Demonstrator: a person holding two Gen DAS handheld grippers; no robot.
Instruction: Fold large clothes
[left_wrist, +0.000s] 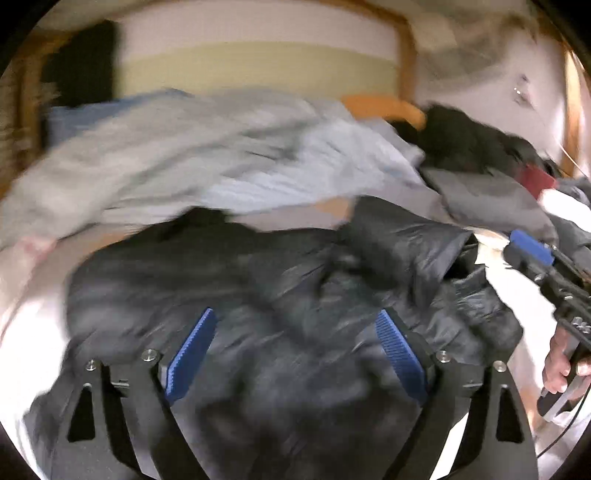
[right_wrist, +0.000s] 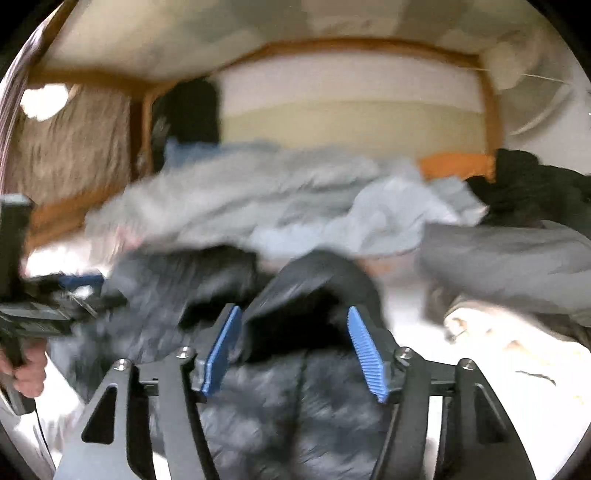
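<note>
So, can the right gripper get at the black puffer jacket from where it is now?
Probably yes: the right gripper is open, the black puffer jacket lies directly under and between its fingers, nothing on top.

— What do we have behind the heap?

— We see a pale wall panel (left_wrist: 258, 40) with a yellowish band, framed in orange-brown wood (left_wrist: 406, 51).

— And to the left?

— In the right wrist view we make out a brownish, streaky surface (right_wrist: 74, 147) and a bright round light patch (right_wrist: 44, 99). We find a white surface (right_wrist: 406, 295) underneath everything, all blurred.
</note>
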